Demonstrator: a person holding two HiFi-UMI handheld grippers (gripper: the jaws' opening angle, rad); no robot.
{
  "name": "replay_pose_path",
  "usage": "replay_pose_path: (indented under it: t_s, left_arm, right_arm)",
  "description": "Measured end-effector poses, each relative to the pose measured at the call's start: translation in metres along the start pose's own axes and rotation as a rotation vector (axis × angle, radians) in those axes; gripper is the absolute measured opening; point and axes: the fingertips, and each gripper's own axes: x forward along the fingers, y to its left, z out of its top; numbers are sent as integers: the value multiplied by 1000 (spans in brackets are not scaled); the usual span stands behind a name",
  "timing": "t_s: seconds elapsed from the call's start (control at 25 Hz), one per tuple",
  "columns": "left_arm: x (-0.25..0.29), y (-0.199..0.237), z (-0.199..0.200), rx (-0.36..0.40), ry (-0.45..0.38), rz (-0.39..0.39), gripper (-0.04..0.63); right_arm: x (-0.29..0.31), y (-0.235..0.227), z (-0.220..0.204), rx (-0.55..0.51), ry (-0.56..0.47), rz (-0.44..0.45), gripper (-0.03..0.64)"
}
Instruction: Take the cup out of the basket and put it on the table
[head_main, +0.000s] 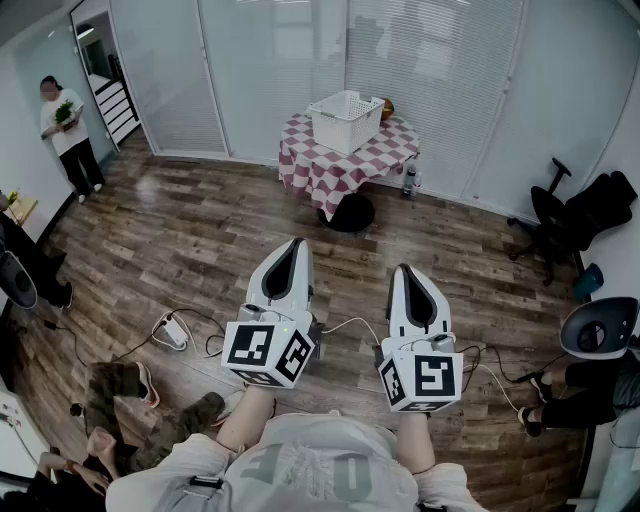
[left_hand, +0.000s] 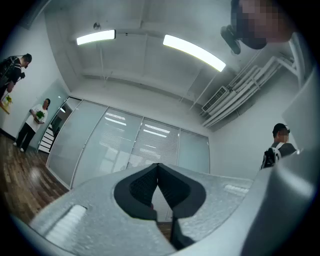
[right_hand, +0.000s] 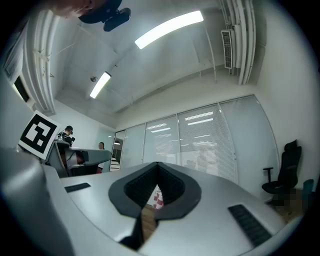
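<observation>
Left gripper (left_hand: 159, 166), fingers (left_hand: 141, 188) pressed together, glass wall (left_hand: 125, 142) behind, ceiling lights (left_hand: 194, 51)

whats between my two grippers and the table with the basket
Only bare wood floor, seen in the head view. The shut left gripper and right gripper sit well short of the checked table holding the white basket.

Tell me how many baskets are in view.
1. The white basket sits on the checkered table by the glass wall, top centre of the head view. No other shows; behind the table is hidden.
</observation>
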Motion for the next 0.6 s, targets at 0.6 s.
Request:
replay_pose_path:
  t_s: [0.6]
  left_arm:
    - [17, -2, 8, 7, -1, -28, 6]
  right_arm:
    - [7, -4, 18, -1, -68, 8, 9]
